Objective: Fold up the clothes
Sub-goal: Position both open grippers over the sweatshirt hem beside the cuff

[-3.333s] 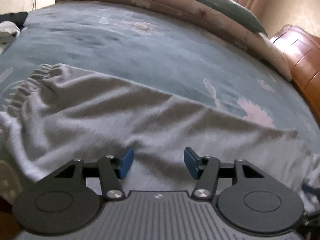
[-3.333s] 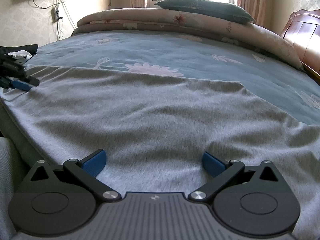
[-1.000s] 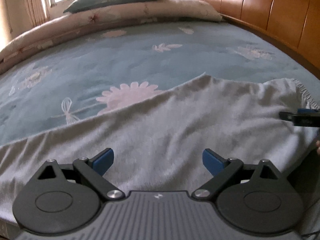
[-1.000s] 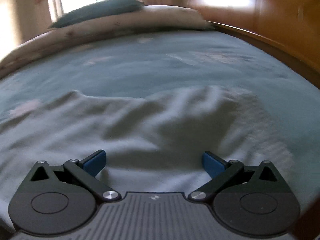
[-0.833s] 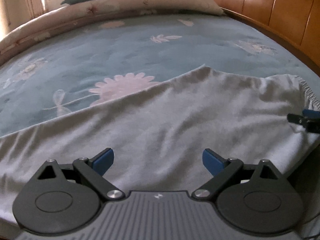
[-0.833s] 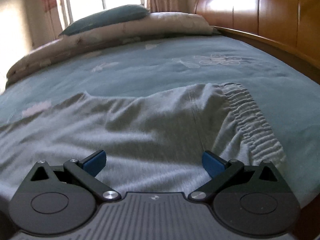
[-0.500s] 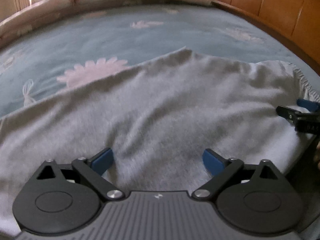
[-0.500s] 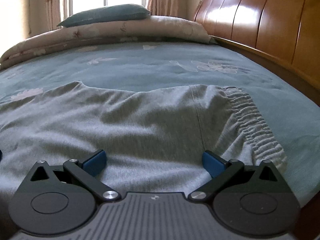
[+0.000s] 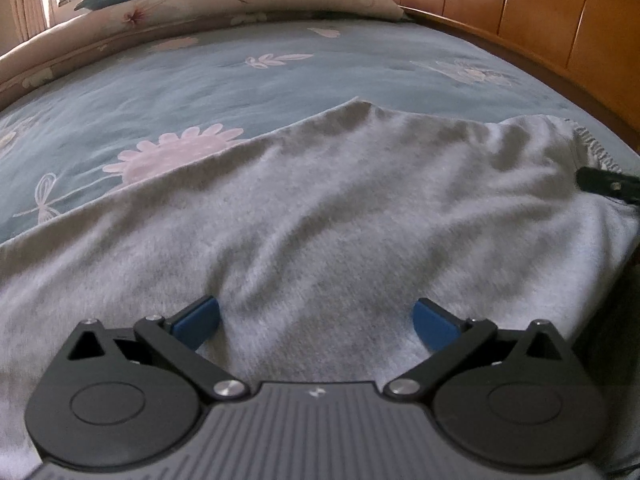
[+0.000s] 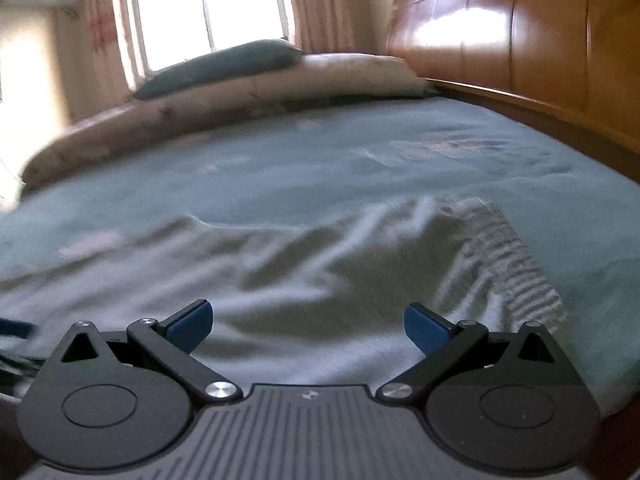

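Grey sweatpants (image 9: 340,208) lie spread across the blue flowered bedspread (image 9: 240,80), their elastic waistband (image 9: 592,148) at the right end. My left gripper (image 9: 316,320) hovers low over the near part of the cloth, open wide, with fabric under the gap but nothing pinched. In the blurred right wrist view the sweatpants (image 10: 320,280) and ribbed waistband (image 10: 512,264) lie ahead of my right gripper (image 10: 306,326), which is open just above the cloth. One dark finger of the right gripper (image 9: 608,184) shows by the waistband in the left wrist view.
A wooden headboard (image 9: 520,20) runs along the right side of the bed. A rolled quilt (image 10: 240,104) with a dark pillow (image 10: 224,64) lies at the far side under a curtained window (image 10: 208,8). The bed's near edge drops off at the lower right.
The left gripper has sunk closer to the sweatpants and then held still. The right gripper has shifted, its view now blurred and showing more of the window. Both stay open.
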A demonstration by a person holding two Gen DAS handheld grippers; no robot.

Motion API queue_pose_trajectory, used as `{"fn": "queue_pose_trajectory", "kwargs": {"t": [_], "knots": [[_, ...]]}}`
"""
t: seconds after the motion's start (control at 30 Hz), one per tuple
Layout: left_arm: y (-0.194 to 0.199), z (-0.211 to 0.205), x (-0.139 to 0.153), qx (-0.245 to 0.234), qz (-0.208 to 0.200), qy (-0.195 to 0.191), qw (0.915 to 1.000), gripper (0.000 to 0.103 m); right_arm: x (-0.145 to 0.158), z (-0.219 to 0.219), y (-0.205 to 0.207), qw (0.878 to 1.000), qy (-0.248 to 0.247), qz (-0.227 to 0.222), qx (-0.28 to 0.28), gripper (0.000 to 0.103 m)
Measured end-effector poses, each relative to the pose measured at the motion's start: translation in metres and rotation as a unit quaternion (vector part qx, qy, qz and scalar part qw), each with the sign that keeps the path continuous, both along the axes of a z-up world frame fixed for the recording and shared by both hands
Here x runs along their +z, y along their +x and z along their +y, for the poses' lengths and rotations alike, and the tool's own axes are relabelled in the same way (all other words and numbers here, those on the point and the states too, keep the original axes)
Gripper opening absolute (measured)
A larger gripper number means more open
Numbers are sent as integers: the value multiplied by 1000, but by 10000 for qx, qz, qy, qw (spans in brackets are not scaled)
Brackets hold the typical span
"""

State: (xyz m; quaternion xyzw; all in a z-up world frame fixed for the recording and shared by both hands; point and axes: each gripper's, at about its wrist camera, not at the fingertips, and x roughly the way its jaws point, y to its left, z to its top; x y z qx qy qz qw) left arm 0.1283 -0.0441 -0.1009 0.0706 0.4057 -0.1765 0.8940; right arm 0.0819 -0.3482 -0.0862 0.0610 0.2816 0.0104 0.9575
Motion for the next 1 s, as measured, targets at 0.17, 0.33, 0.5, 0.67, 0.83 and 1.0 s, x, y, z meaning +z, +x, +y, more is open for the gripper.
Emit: {"fn": "queue_pose_trajectory", "kwargs": {"t": [0.17, 0.33, 0.5, 0.67, 0.83, 1.0], "knots": [[-4, 0, -3, -13, -140, -11, 9999, 102, 2, 24, -15, 9983, -320, 158, 451, 103], [-7, 0, -4, -70, -275, 16, 9996, 102, -17, 43, -16, 9938, -828, 526, 524, 103], [-11, 3, 17, 16, -120, 8, 9999, 102, 5, 32, -23, 9967, -705, 258, 323, 103], [-33, -2, 34, -311, -382, 94, 9987, 102, 16, 13, -28, 9987, -473, 171, -1, 103], [-37, -7, 11, -362, -51, 106, 9993, 102, 14, 7, -28, 9995, -233, 201, 5, 103], [-36, 2, 12, 21, 139, 10, 9999, 102, 19, 6, -28, 9998, -153, 113, 51, 103]]}}
